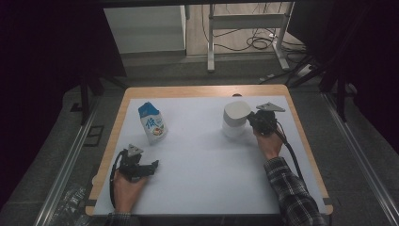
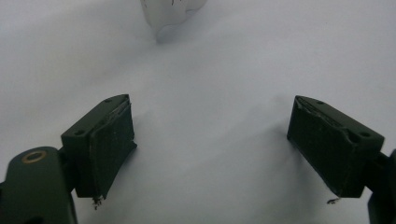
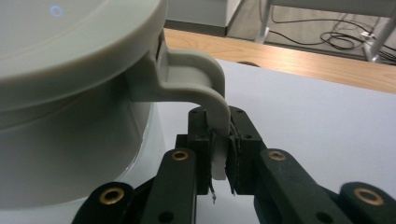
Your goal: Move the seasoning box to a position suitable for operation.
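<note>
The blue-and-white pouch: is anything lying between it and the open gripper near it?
Nothing visible does. The left gripper rests open on the white mat, and only bare mat lies between it and the pouch. The white jug stands far off to the side, its handle clamped in the right gripper.

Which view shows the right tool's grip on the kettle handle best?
The right gripper view: both pads clamp the lower end of the white handle close up. The high view shows the right tool against the white kettle, but the handle is hidden behind it. The left gripper view looks along its own open jaws at the table.
</note>
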`<state>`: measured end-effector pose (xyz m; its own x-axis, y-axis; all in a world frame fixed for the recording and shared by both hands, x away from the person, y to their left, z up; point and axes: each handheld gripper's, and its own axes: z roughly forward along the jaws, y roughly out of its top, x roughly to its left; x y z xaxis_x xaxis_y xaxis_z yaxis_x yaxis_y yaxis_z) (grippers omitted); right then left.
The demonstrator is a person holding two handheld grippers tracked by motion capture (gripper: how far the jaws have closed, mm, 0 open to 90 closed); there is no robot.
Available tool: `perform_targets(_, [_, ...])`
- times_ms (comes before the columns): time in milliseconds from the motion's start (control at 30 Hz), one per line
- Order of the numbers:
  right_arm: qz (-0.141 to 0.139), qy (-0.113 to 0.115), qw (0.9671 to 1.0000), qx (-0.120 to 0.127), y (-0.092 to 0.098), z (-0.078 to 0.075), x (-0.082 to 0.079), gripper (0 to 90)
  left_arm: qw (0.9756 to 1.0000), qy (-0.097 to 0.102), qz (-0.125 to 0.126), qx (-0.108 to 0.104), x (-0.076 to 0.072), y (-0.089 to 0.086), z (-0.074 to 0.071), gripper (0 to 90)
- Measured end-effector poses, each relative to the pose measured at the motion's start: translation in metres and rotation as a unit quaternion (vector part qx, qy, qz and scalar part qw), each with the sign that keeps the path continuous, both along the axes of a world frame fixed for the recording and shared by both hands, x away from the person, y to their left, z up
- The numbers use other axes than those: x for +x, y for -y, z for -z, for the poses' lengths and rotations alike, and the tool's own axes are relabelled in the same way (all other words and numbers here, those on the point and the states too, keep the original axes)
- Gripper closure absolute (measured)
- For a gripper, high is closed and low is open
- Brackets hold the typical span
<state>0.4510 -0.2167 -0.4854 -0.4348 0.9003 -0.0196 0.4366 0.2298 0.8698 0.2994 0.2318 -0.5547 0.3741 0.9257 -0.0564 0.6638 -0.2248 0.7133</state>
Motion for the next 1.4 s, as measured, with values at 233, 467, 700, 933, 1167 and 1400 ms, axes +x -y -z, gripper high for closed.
perform_targets(233, [-0.04, 0.004, 0.9992, 0.002, -0.007, -0.007, -0.031, 80.8, 1.0, 0.0, 0.0, 0.0, 0.0, 0.0, 0.0, 15.0])
perform_targets(467, [-0.069, 0.0, 0.9975, 0.012, -0.01, -0.008, -0.056, 80.7, 1.0, 0.0, 0.0, 0.0, 0.0, 0.0, 0.0, 15.0])
perform_targets(700, [-0.09, -0.009, 0.9959, 0.011, -0.013, -0.001, -0.08, 80.6, 1.0, 0.0, -0.001, -0.001, 0.0, 0.0, 0.0, 15.0])
perform_targets(933, [-0.091, -0.005, 0.9958, -0.011, -0.018, 0.013, -0.093, 80.6, 1.0, 0.0, -0.002, -0.001, 0.0, 0.0, 0.0, 15.0])
perform_targets(1167, [-0.084, -0.004, 0.9961, -0.025, -0.017, 0.023, -0.091, 80.6, 1.0, 0.0, -0.001, -0.001, 0.0, 0.0, 0.0, 14.9])
perform_targets(1400, [-0.075, -0.007, 0.9971, -0.012, -0.012, 0.026, -0.087, 80.5, 1.0, -0.002, 0.001, 0.0, 0.0, 0.0, 0.0, 14.2])
